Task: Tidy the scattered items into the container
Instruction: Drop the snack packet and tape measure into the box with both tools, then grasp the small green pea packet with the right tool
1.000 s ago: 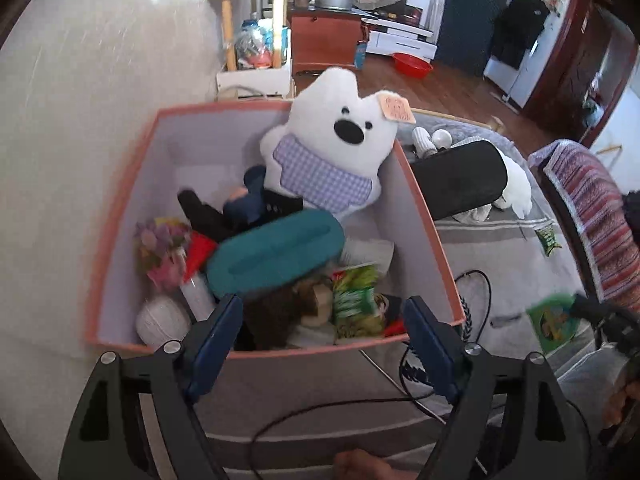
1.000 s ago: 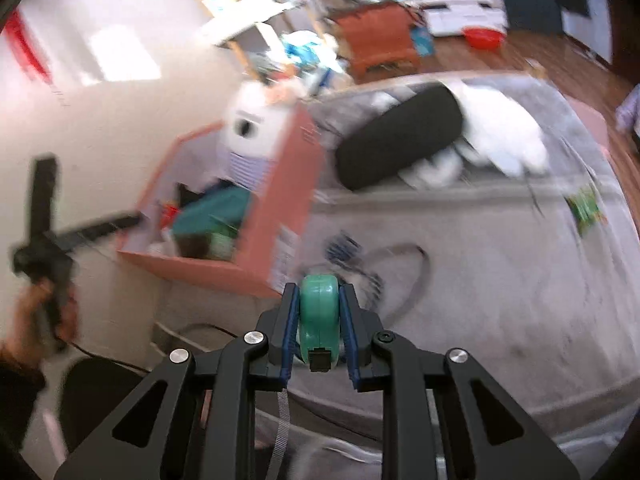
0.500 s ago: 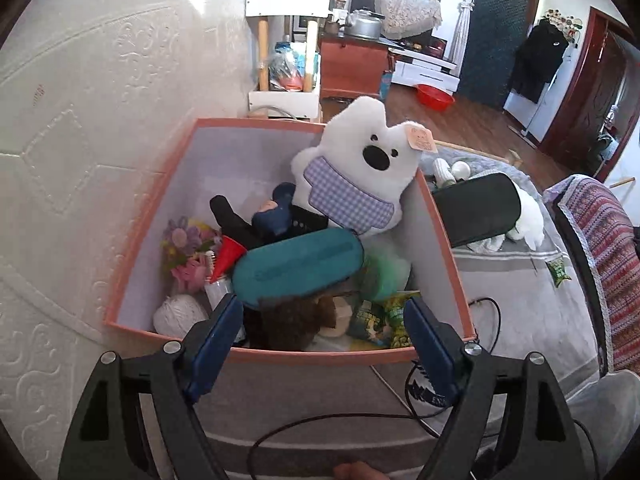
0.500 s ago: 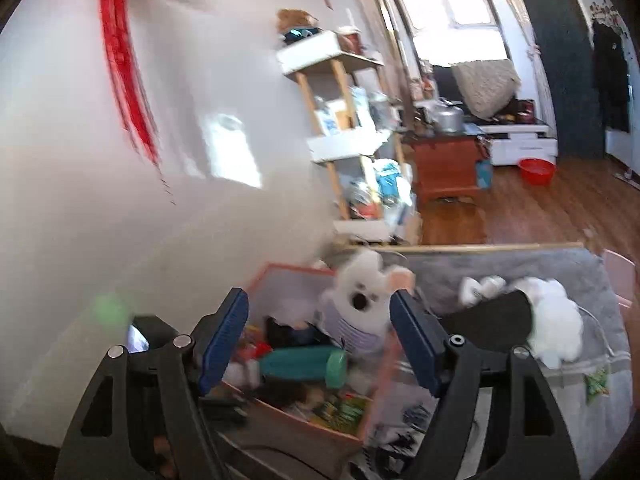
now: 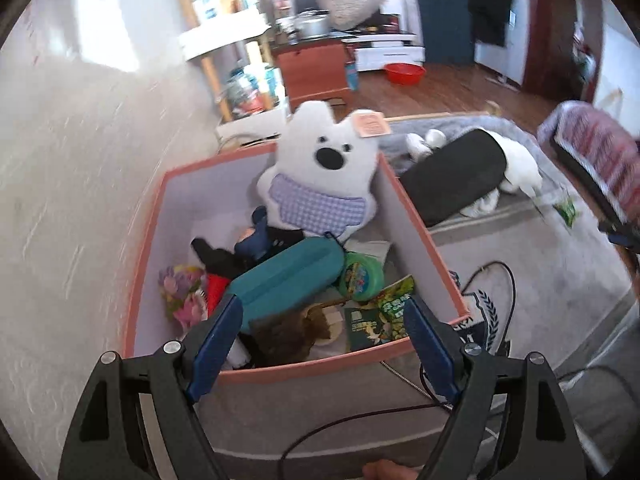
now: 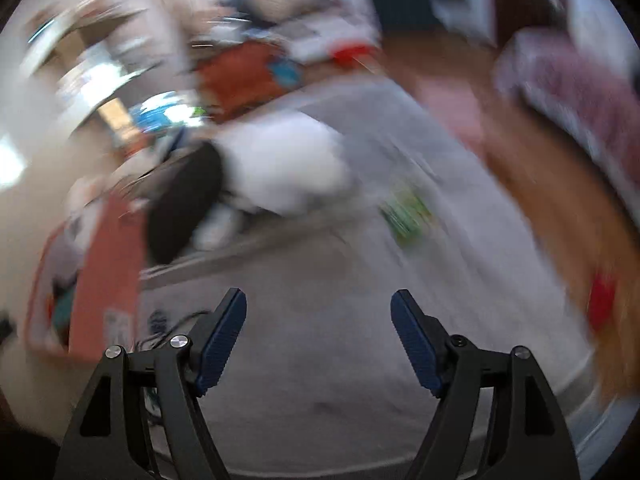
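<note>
The pink-rimmed storage box (image 5: 420, 236) is my landmark here. It stands on a grey blanket (image 5: 520, 264) against the pale wall, and it is already quite full — a white plush bear (image 5: 324, 168) leans in its far corner, a teal case (image 5: 288, 276) lies across the middle, a round green tape measure (image 5: 360, 276) rests just beside the case, and a green snack packet (image 5: 380, 316) lies near the front wall.

The left claw (image 5: 320, 344) hangs over the front rim of the box with its jaws spread and nothing between them. The right claw (image 6: 318, 336) is also spread wide and empty; its view is strongly blurred, so details there are uncertain.

One scattered item is visible outside the box: a small green packet (image 6: 406, 216) on the blanket, well apart from the box to its right, past the black cushion (image 5: 452, 180) and the white soft toy (image 5: 520, 168) that lie beside the box wall.

In my judgement the step in hand is the reach to this packet with the right claw. To do it well, slow the hand so the view becomes sharp, and come from above with the jaws on both sides of the packet. It looks flat and thin — pinch an edge, or it may slide or take a fold of blanket with it. A black cable (image 5: 504, 280) lies beside the box; keep clear of it on the way back.
</note>
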